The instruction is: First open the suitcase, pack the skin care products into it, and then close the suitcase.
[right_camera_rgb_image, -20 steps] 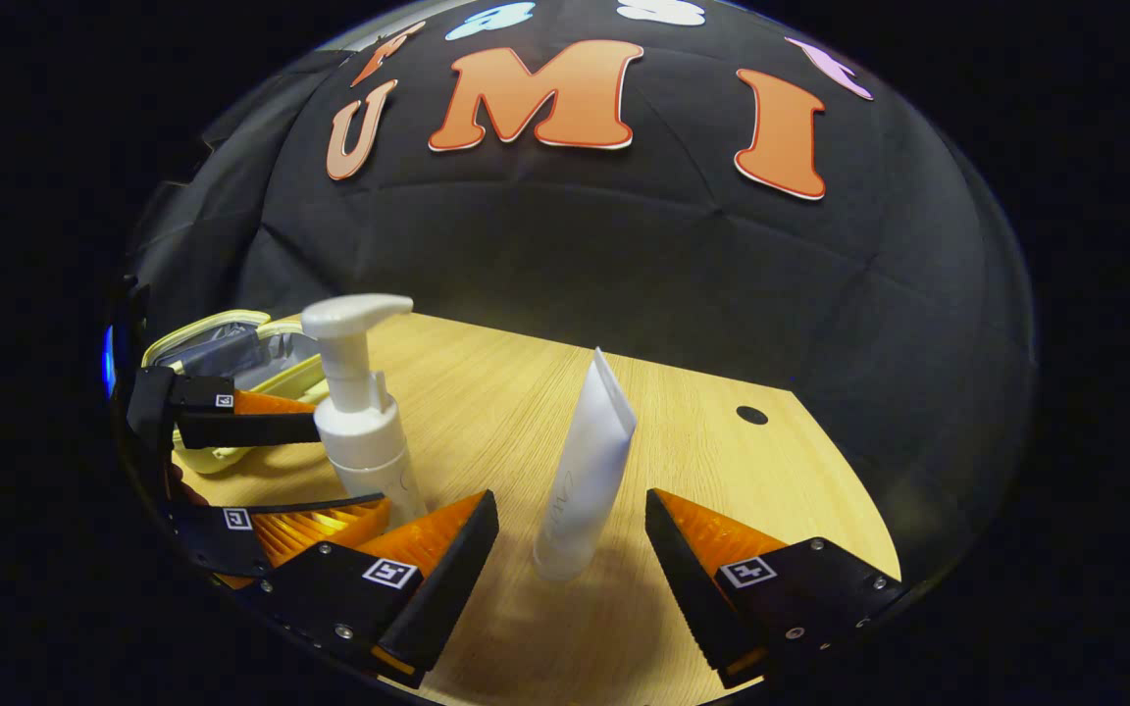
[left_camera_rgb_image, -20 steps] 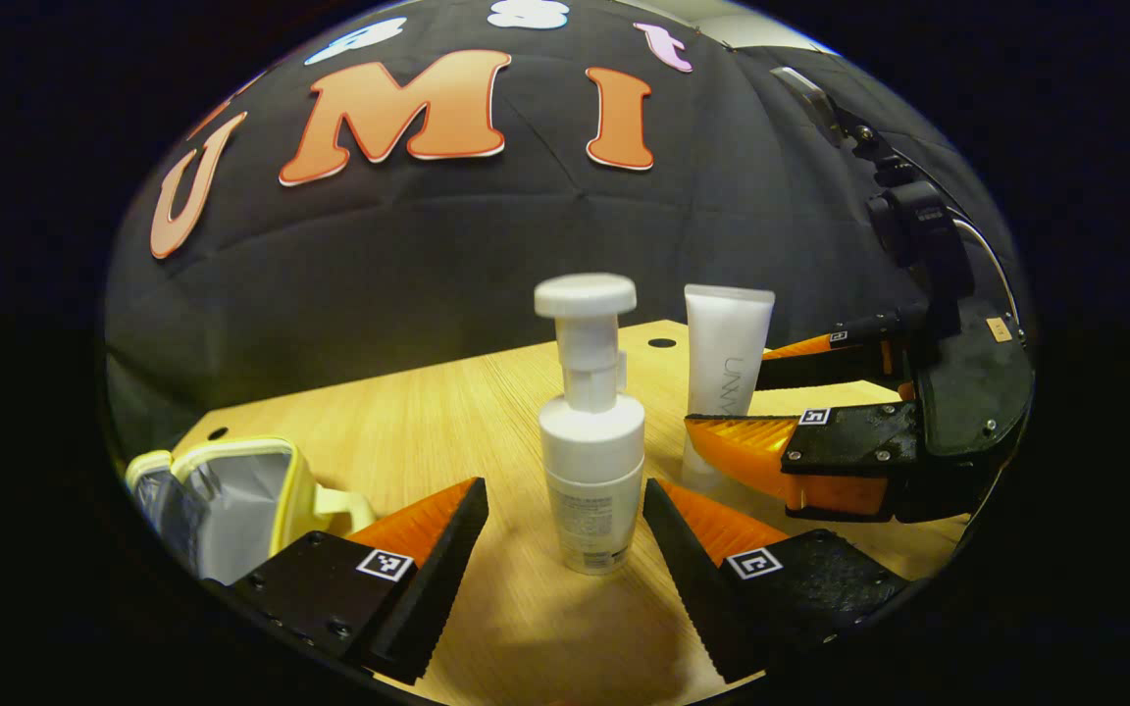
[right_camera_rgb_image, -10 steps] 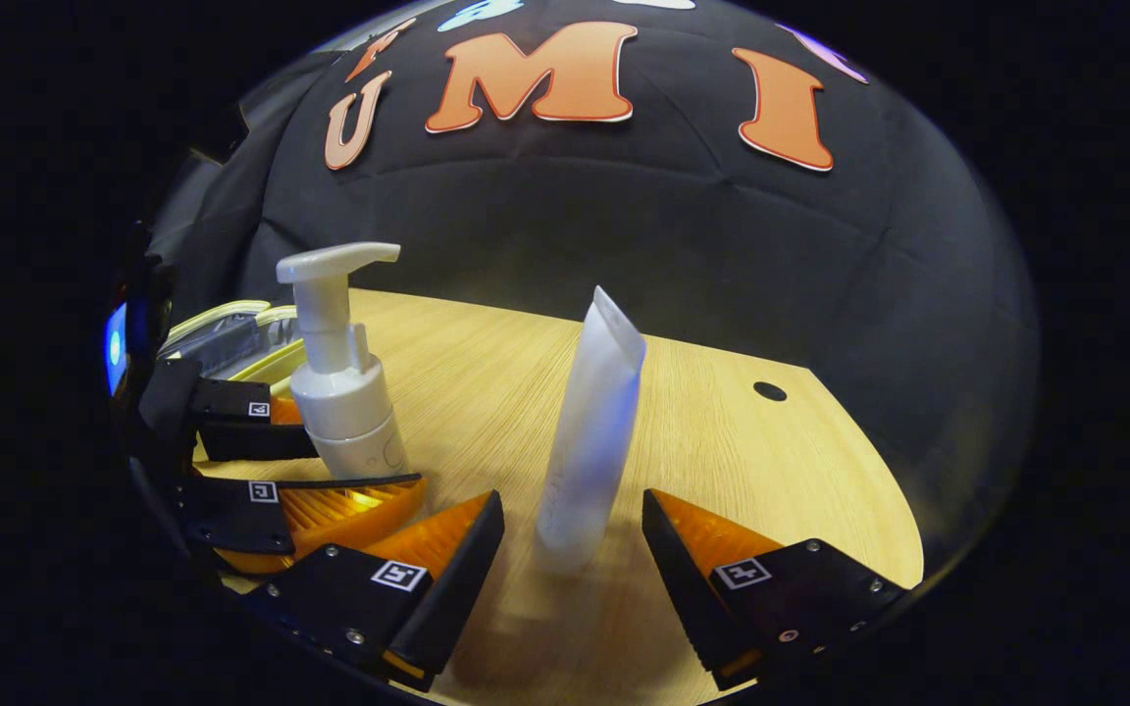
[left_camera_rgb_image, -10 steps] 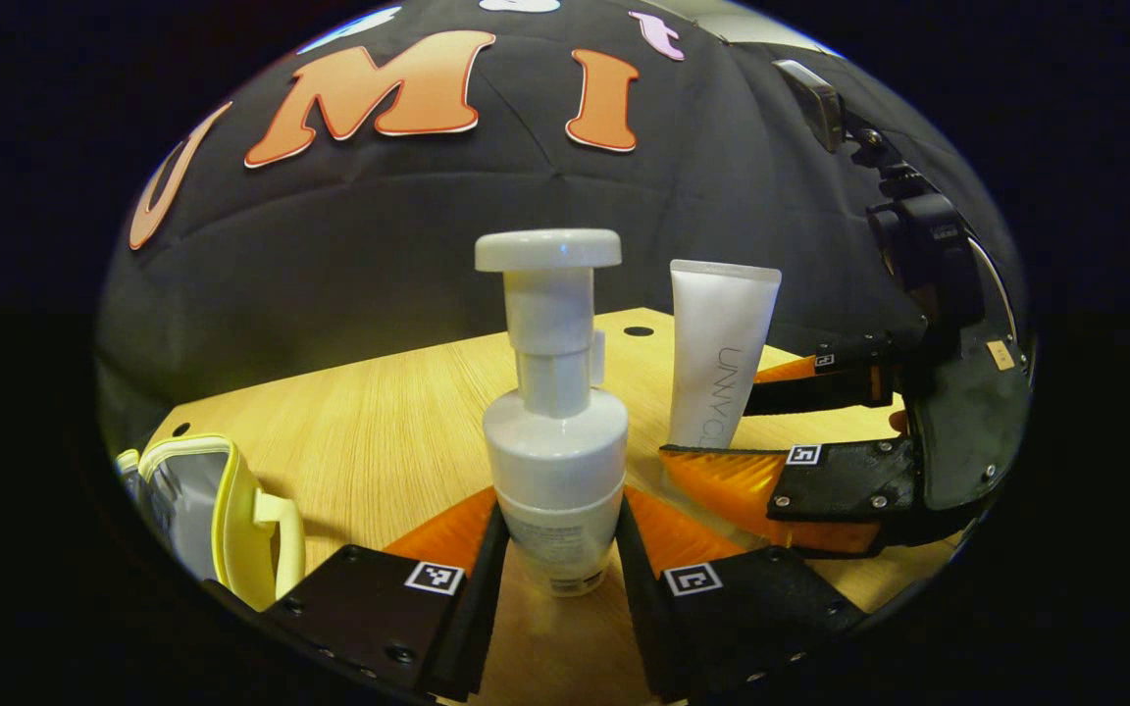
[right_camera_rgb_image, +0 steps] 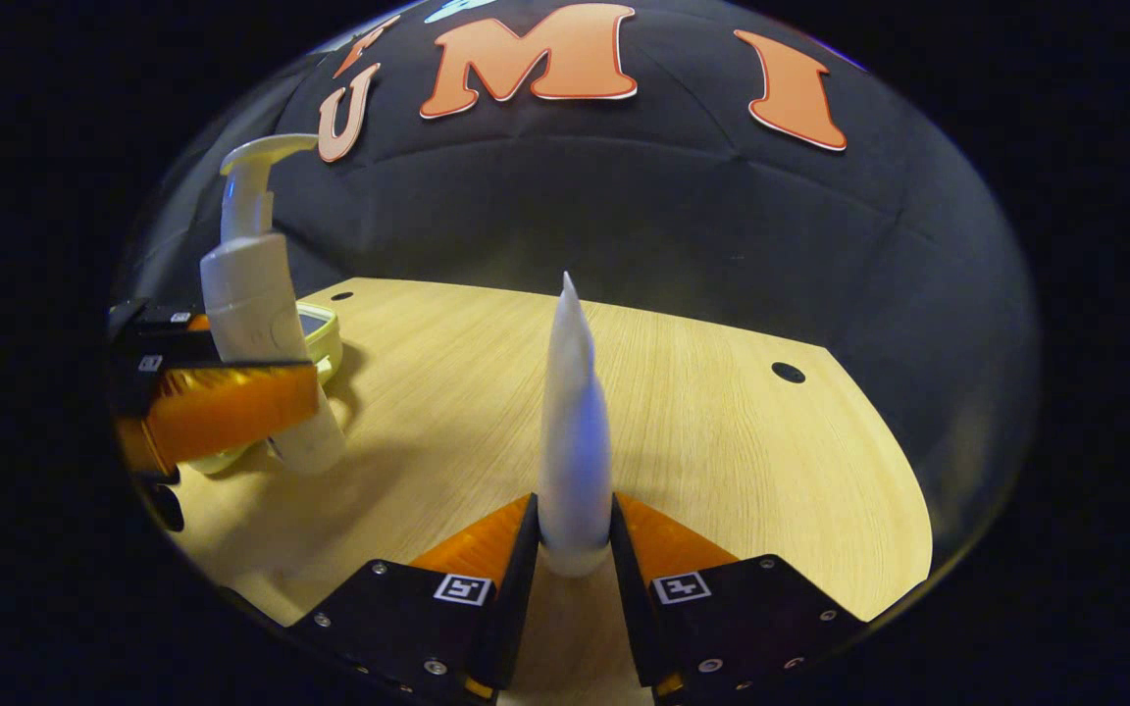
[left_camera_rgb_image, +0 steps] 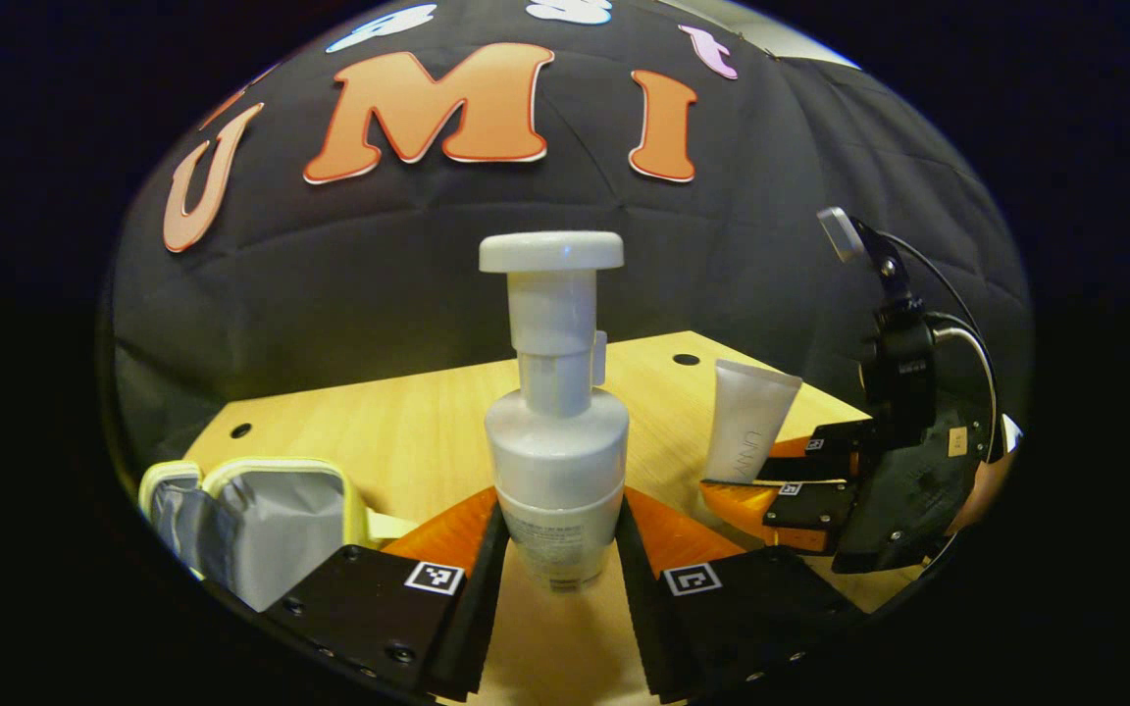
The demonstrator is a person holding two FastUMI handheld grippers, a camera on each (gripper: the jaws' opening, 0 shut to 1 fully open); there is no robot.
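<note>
My left gripper [left_camera_rgb_image: 555,549] is shut on a white pump bottle [left_camera_rgb_image: 553,431], held upright and lifted off the table; the right gripper view shows that pump bottle [right_camera_rgb_image: 256,294] at far left between the left gripper's fingers [right_camera_rgb_image: 222,407]. My right gripper [right_camera_rgb_image: 573,549] is shut on a white tube [right_camera_rgb_image: 573,441] standing cap down on the wood. The left gripper view has the same tube [left_camera_rgb_image: 746,431] at the right, inside the right gripper [left_camera_rgb_image: 781,485]. The small yellow suitcase [left_camera_rgb_image: 251,520] lies open at lower left, grey lining showing; its edge [right_camera_rgb_image: 322,333] peeks out behind the pump bottle.
The wooden table [right_camera_rgb_image: 722,431] spreads ahead to the black cloth wall, with small round holes [right_camera_rgb_image: 788,373] near its far edge. A hand [left_camera_rgb_image: 987,485] holds the right gripper's body, with a cable rising above it.
Both grippers closed: the left on the pump bottle, then the right on the tube. The left gripper has since lifted the bottle off the table.
</note>
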